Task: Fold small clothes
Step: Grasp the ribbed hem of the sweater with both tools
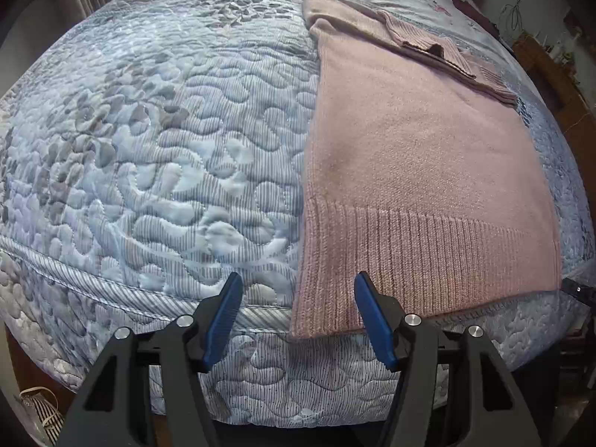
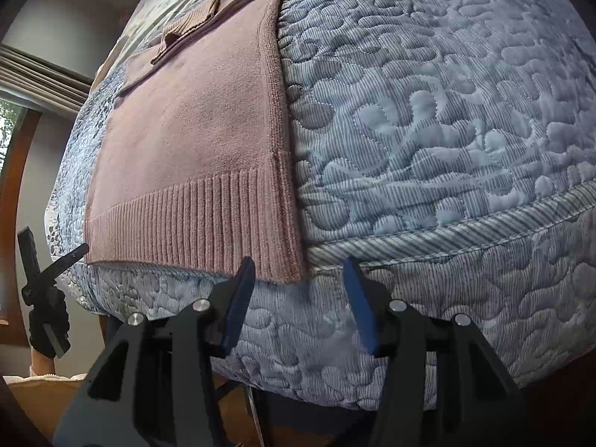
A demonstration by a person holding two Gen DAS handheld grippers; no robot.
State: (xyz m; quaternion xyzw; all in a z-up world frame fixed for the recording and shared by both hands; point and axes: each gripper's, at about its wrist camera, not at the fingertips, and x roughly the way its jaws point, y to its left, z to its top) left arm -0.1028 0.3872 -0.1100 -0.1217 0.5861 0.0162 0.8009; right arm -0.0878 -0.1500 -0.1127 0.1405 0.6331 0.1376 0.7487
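A pink knit sweater lies folded lengthwise on the quilted blue-grey bed, its sleeves laid across the far end. Its ribbed hem hangs slightly over the bed's near edge. My left gripper is open, its blue pads straddling the hem's left corner without touching. In the right wrist view the sweater lies left of centre. My right gripper is open at the hem's right corner. The left gripper shows there too, open, held by a gloved hand.
The quilt stretches wide on both sides of the sweater. A window and curtain are at the left. Wooden furniture stands beyond the bed's right side, and a striped item lies on the floor.
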